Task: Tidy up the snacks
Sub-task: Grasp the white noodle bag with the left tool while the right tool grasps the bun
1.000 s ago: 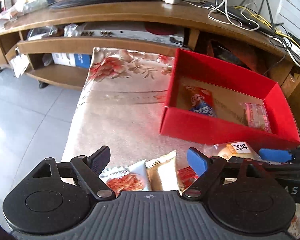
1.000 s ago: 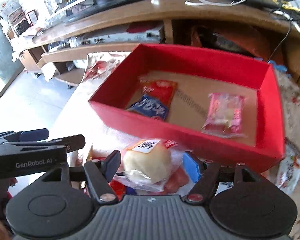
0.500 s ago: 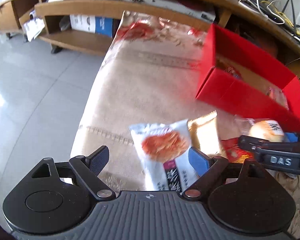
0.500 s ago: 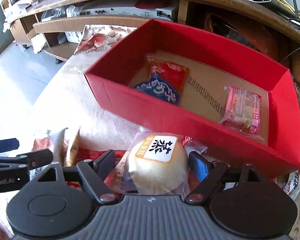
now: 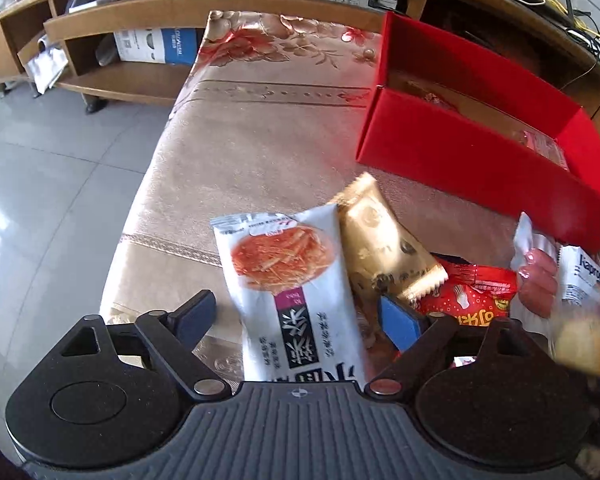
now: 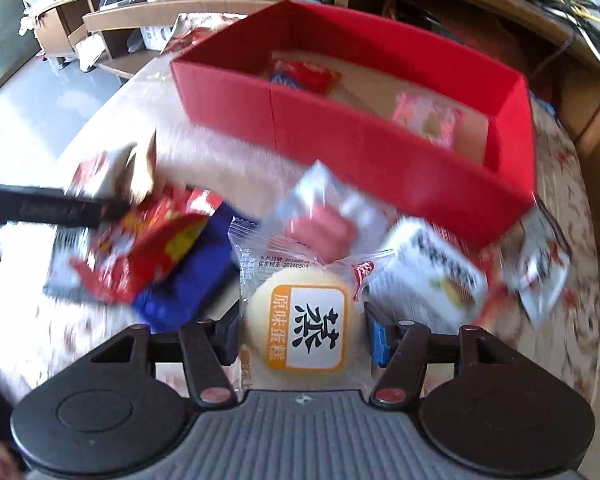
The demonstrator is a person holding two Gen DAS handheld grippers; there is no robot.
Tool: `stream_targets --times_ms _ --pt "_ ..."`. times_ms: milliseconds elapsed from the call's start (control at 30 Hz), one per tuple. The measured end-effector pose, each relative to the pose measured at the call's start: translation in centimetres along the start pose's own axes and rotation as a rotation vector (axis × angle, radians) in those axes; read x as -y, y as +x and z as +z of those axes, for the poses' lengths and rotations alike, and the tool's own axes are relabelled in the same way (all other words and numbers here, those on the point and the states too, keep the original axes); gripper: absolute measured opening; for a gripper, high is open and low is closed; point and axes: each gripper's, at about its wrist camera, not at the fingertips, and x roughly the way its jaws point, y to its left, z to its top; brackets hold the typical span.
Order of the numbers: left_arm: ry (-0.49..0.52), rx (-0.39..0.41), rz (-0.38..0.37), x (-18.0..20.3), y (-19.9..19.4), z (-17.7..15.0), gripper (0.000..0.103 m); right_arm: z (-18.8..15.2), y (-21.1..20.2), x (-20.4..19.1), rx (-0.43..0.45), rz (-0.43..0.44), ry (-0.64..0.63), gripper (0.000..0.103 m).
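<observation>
Clear-wrapped cake [image 6: 300, 328]: pale, round, orange-edged label; between the right gripper [image 6: 300, 334] fingers, near the pile on the tabletop [image 5: 260, 152].
Right jaws: just closed in, narrow, pads pressed on the cake wrapper from both sides.
White pack [image 5: 288, 288]: noodle picture, flat on the tabletop, lying between the left gripper [image 5: 296, 316] fingers.
Left jaws: wide, apart from the pack on both sides.
Pile: gold pack [image 5: 384, 248] beside the white one, red pack [image 5: 468, 296], sausages [image 6: 320, 228].
Red box [image 6: 380, 148]: behind the pile, two packs inside.
Background: wooden shelves [image 5: 140, 16].
</observation>
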Motion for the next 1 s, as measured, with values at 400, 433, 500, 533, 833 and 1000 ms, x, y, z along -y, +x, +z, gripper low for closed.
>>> stream_targets --times_ms 400,433,500,533,833,1000 --pt "0.018 0.014 -0.078 0.5 -1.7 -2.3 0.069 -4.5 -0.8 1.2 -0.011 -0.007 0.019 0.064" --pt "0.007 0.016 -0.079 0.4 -1.7 -2.3 0.069 -4.7 -0.8 1.4 -0.01 -0.003 0.024 0.064" --pt "-0.007 0.022 -0.069 0.2 -1.6 -2.1 0.073 -4.7 -0.7 1.4 0.0 -0.003 0.025 0.064" --pt "-0.005 0.025 -0.06 0.3 -1.5 -1.9 0.078 -4.7 -0.7 1.4 0.004 -0.005 0.027 0.065" --pt "0.017 0.042 0.065 1.2 0.1 -1.1 0.093 -4.9 -0.1 1.5 0.036 -0.007 0.037 0.084" --pt "0.013 0.034 0.084 0.7 -0.4 -1.7 0.087 -4.7 0.6 1.6 0.039 0.061 0.063 0.103"
